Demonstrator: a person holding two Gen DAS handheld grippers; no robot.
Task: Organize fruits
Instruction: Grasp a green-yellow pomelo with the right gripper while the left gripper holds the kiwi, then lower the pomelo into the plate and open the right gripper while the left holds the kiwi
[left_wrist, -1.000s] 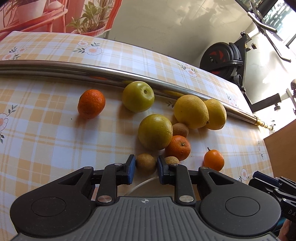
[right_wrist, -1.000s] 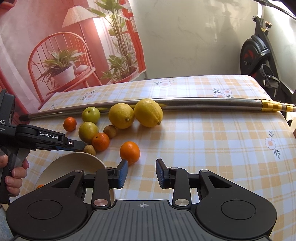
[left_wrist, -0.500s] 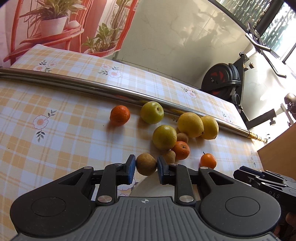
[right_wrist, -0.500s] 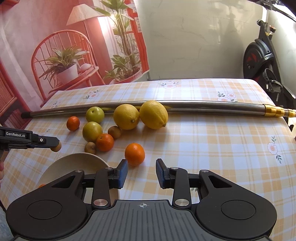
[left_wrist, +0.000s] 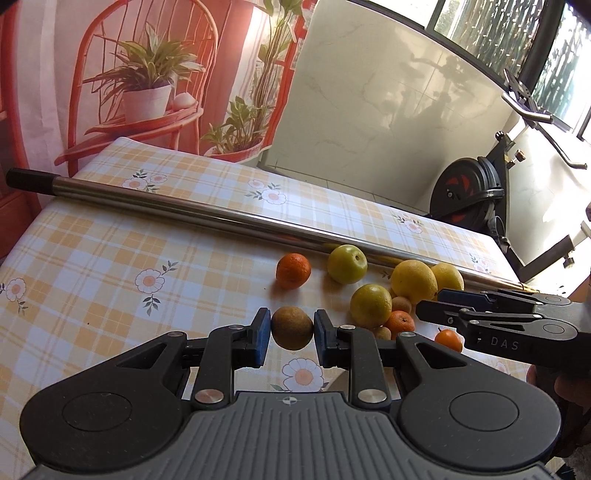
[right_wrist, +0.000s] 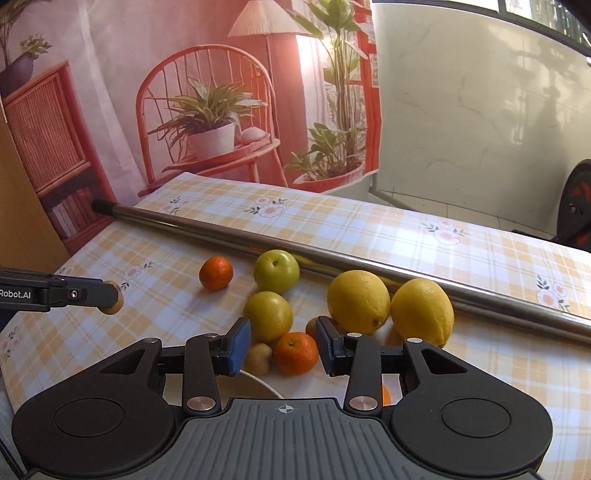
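Observation:
My left gripper (left_wrist: 291, 332) is shut on a brown kiwi (left_wrist: 291, 328) and holds it above the checked tablecloth, left of the fruit pile. The right wrist view shows that kiwi (right_wrist: 112, 303) at the far left. The pile holds two lemons (right_wrist: 358, 301), two green fruits (right_wrist: 276, 271), small oranges (right_wrist: 216, 273) and more kiwis (right_wrist: 258, 358). My right gripper (right_wrist: 283, 347) hovers over the pile with its jaws opening. A small orange (right_wrist: 295, 352) shows in the gap, and no pad touches it. A white plate rim (right_wrist: 258, 380) lies just under this gripper.
A long steel pole (left_wrist: 221, 218) lies across the table behind the fruit. An exercise bike (left_wrist: 469, 195) stands beyond the far right corner. A printed backdrop with a red chair (right_wrist: 207, 110) hangs behind the table. The table's left edge (left_wrist: 22, 236) drops off near the pole's black end.
My left gripper has lifted the kiwi and carried it left, away from the pile. My right gripper has swung left over the fruit cluster, and its jaws stand wider apart.

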